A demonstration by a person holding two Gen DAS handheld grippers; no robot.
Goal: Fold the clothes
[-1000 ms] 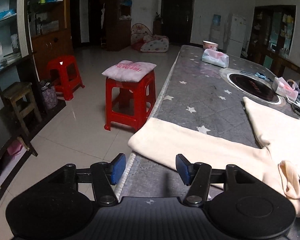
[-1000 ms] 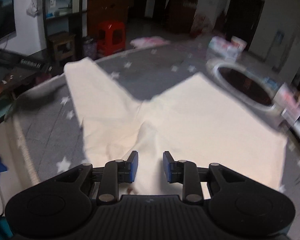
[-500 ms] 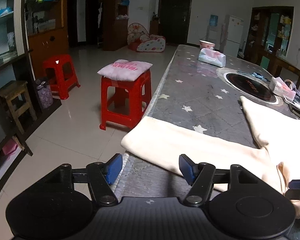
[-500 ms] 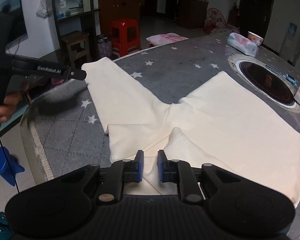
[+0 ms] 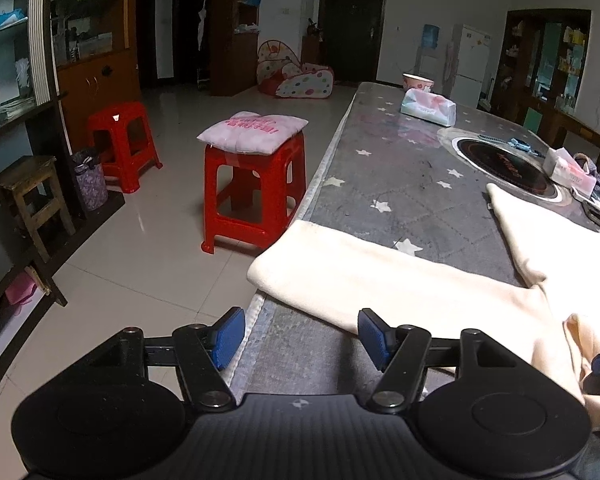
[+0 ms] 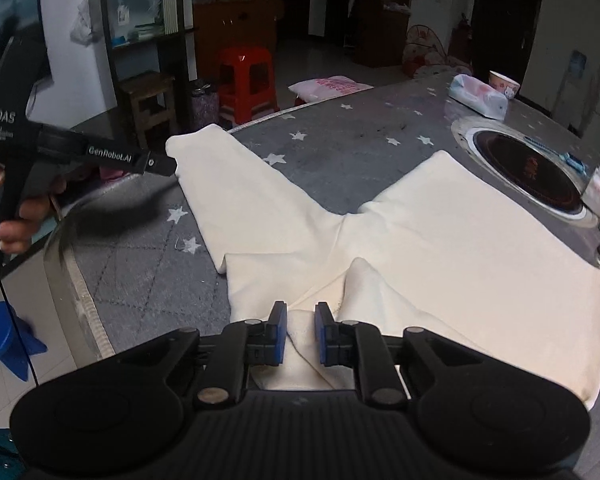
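Cream pants (image 6: 400, 232) spread flat on grey starred table (image 6: 340, 144), centre of right wrist frame, legs splayed toward upper left and right. Right gripper (image 6: 300, 334) at bottom centre — blue pads nearly together, pinching bunched fold of pants at waist edge. Left gripper (image 5: 300, 334) jaws wide apart, empty, hovering over table edge just short of pant leg (image 5: 380, 280) (lower centre). Red stool (image 5: 256, 196) with pink cushion (image 5: 252, 130) mid-left on floor.
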